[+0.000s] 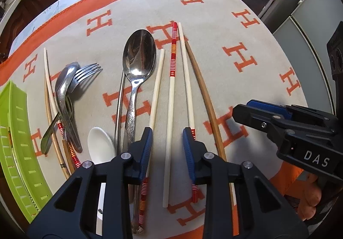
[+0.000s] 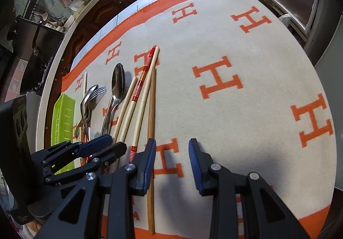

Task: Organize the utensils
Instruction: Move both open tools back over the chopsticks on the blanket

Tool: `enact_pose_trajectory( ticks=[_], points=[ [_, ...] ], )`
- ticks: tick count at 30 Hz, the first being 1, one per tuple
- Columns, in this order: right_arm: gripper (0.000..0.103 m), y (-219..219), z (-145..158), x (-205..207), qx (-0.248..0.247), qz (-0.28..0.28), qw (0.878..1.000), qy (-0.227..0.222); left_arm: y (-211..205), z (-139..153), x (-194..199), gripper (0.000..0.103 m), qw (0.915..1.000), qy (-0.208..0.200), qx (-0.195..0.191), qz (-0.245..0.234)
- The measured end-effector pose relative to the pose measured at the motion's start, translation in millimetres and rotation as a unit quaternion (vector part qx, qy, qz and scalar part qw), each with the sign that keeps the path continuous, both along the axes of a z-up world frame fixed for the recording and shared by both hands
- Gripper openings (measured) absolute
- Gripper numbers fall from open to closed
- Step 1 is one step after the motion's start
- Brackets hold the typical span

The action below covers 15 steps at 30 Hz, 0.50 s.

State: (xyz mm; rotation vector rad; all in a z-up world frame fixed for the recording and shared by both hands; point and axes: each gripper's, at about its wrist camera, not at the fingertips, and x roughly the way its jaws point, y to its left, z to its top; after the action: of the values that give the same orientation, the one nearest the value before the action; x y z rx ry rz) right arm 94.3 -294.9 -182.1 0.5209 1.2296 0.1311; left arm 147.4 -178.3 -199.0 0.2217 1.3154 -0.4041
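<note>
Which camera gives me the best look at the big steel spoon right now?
The left wrist view. The big steel spoon lies close ahead, bowl up and patterned handle clear until it passes under the left tongs. In the right wrist view the spoon is small and far off, its handle end hidden behind the other tongs.

Left claw [image 1: 167,131] and right claw [image 2: 172,142] agape.
</note>
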Motion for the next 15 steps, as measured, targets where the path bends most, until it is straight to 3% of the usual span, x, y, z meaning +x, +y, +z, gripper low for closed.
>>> enact_pose_trajectory(
  ticks=[15],
  points=[
    [0.032,2.4,-1.2,0.8,0.001,0.004,1.000,0.003,-6.6,-6.5,-1.5,0.015,0.9998,0.014,0.007,-0.015]
  ],
)
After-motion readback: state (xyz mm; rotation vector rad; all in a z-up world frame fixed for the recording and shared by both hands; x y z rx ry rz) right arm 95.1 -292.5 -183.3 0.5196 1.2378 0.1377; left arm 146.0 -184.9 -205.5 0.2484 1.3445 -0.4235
